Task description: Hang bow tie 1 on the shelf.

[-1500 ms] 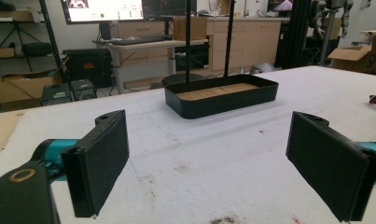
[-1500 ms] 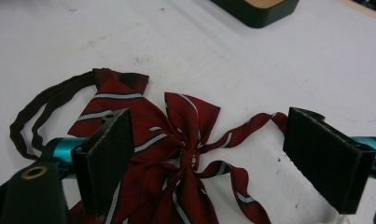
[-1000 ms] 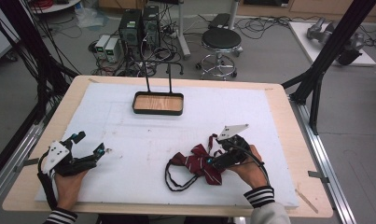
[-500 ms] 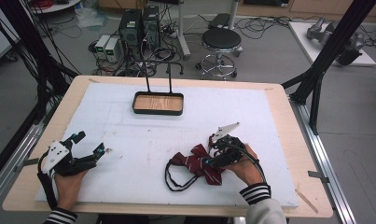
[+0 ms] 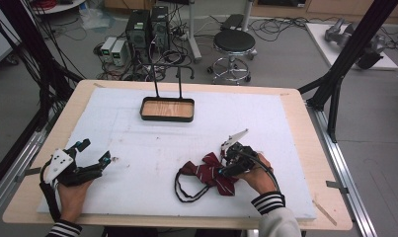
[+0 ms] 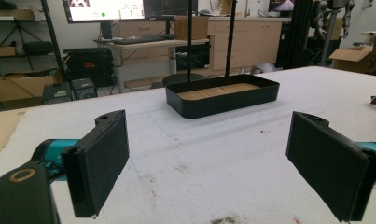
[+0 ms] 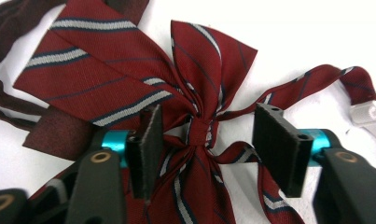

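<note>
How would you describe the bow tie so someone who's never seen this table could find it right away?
Start at the white mat covering the wooden table; go to its near edge, right of centre, where the right gripper sits. Under its jaws lies the bow tie: dark red cloth with pale diagonal stripes and a trailing dark strap.

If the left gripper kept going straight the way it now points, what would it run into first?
Probably the black tray: in the left gripper view it sits ahead between the open jaws of the left gripper, with bare white table cover before it. Depth is hard to judge.

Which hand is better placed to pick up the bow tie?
Right: the right gripper, jaws just closing, straddles the bow tie knot. The left gripper sits open, far across the table.
</note>
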The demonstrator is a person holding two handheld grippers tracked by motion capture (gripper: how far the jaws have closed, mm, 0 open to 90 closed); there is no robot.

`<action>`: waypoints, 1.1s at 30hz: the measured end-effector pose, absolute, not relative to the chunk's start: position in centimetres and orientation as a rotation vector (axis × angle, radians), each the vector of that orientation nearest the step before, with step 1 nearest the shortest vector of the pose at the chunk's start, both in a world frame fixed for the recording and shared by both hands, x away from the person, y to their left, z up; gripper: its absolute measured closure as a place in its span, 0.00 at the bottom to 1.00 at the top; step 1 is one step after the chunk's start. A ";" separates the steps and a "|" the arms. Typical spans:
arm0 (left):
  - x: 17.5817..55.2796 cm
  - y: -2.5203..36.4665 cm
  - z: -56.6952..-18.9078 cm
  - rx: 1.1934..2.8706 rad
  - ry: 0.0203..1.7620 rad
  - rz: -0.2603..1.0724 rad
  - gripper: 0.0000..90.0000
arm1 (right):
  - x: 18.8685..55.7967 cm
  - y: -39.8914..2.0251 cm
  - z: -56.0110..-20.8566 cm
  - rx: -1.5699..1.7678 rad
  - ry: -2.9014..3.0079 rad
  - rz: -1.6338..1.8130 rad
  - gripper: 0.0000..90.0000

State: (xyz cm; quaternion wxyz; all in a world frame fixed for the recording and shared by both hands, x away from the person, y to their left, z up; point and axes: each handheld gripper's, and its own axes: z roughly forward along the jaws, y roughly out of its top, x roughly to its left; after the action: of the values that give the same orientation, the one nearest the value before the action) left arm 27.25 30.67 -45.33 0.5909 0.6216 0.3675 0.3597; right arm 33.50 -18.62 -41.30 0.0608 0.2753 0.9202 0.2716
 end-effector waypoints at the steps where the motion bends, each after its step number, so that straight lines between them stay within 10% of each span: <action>1: 27.3 30.7 -45.3 1.446 0.855 0.837 0.15 | 33.5 -18.6 -41.4 0.835 2.790 0.812 0.49; 33: 27.3 30.7 -45.3 1.442 0.858 0.834 0.15 | 33.3 -17.5 -41.8 0.782 2.858 0.675 0.84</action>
State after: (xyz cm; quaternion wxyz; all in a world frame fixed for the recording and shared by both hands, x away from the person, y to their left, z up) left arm 27.26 30.73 -45.34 0.5923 0.6202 0.3688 0.3584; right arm 33.33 -17.49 -41.80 0.0512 0.2571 0.9392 0.2217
